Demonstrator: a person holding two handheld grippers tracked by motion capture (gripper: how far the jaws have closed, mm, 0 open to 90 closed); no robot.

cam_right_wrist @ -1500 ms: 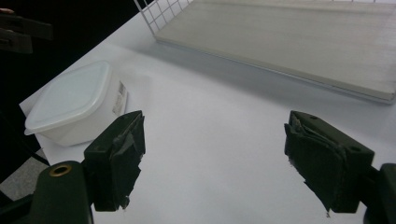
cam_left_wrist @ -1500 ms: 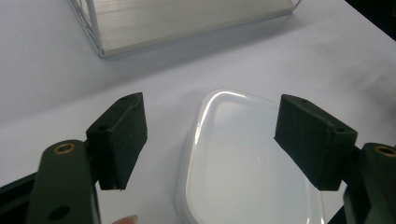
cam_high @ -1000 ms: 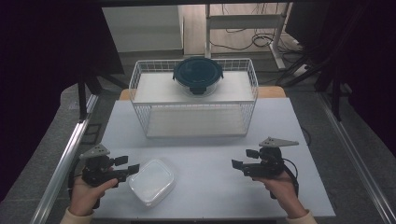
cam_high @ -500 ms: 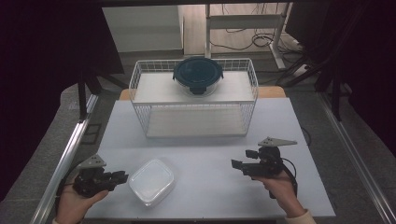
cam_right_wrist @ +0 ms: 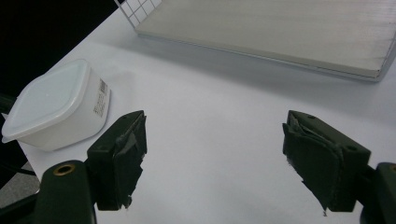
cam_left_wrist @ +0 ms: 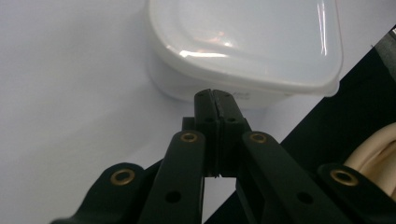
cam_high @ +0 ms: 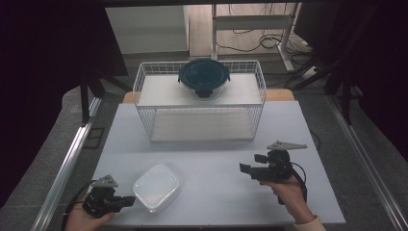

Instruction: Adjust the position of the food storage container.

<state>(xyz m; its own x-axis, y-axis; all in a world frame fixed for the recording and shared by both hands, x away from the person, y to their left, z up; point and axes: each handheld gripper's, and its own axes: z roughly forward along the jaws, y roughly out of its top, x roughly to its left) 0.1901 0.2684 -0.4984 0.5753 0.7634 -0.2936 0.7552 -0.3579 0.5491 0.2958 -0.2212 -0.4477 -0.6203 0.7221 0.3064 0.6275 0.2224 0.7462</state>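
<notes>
A white lidded plastic box (cam_high: pixel 156 186) lies on the white table near its front left. My left gripper (cam_high: pixel 131 199) sits low at the front-left corner, its tips just short of the box's side wall. In the left gripper view its jaws (cam_left_wrist: pixel 216 96) have just been closing and now stand shut with nothing between them, the box (cam_left_wrist: pixel 243 42) right ahead. My right gripper (cam_high: pixel 252 164) hovers open at the front right and points left. In the right gripper view (cam_right_wrist: pixel 219 158) nothing is between its pads, and the box (cam_right_wrist: pixel 56 107) lies far off to the left.
A white wire rack (cam_high: pixel 202 127) stands at the back middle of the table (cam_high: pixel 216 163). A round container with a dark teal lid (cam_high: pixel 204 76) rests on its top shelf. The rack's lower board (cam_right_wrist: pixel 280 28) lies ahead of the right gripper. The table's front edge is right beside the left gripper.
The left gripper has sunk toward the table's front-left corner and its jaws have closed empty. The right gripper and the box have stayed put.
</notes>
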